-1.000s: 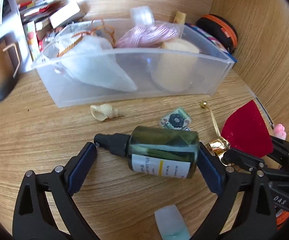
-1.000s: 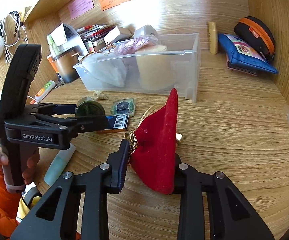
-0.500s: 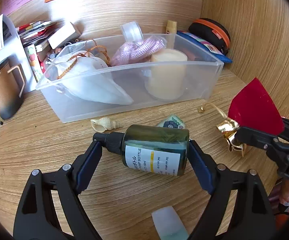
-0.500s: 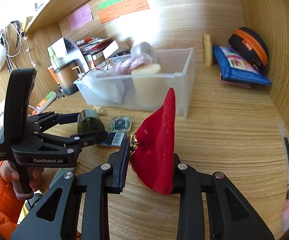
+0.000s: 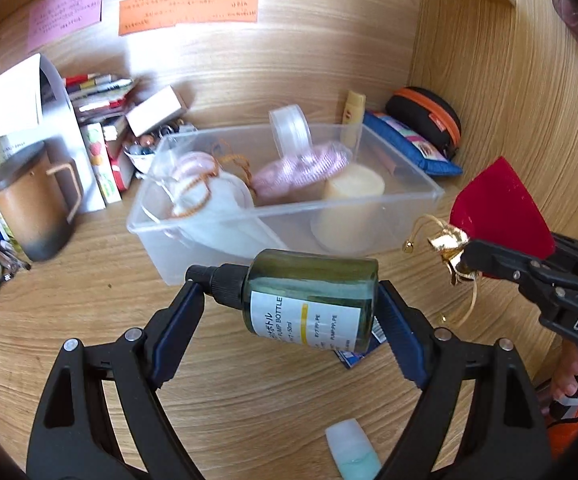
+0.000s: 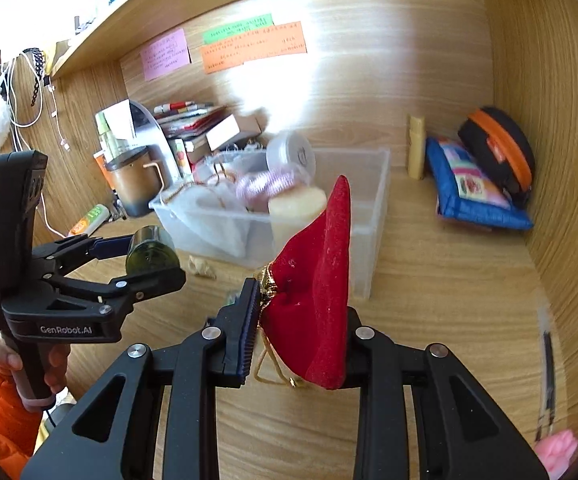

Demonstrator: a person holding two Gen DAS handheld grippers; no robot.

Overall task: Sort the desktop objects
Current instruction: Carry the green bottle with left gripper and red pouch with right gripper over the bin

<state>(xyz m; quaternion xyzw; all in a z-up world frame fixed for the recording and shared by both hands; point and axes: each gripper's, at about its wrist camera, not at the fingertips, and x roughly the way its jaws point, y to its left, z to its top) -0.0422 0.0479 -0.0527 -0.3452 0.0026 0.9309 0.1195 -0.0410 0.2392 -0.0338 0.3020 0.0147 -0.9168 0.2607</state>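
My left gripper (image 5: 289,304) is shut on a dark green pump bottle (image 5: 313,300), gripped end to end and held sideways above the desk; it also shows as the left gripper (image 6: 145,256) in the right wrist view with the bottle (image 6: 151,254). My right gripper (image 6: 301,312) is shut on a red velvet pouch (image 6: 321,280) with a gold ribbon tie, lifted off the wood. In the left wrist view the pouch (image 5: 497,208) hangs at the right. A clear plastic bin (image 5: 401,216) (image 6: 369,240) sits behind both, holding a white mesh bag, a pink bundle and a cream candle.
A brown mug (image 5: 33,208) and stacked booklets stand at back left. A blue pouch (image 6: 473,196) and a black-orange case (image 6: 497,152) lie at back right. A small shell (image 6: 201,268), a blue card (image 5: 353,356) and a pale tube (image 5: 353,452) lie on the desk.
Both grippers have risen with their loads: the bottle and the red pouch left the desk. The left jaws closed in on the bottle's ends.
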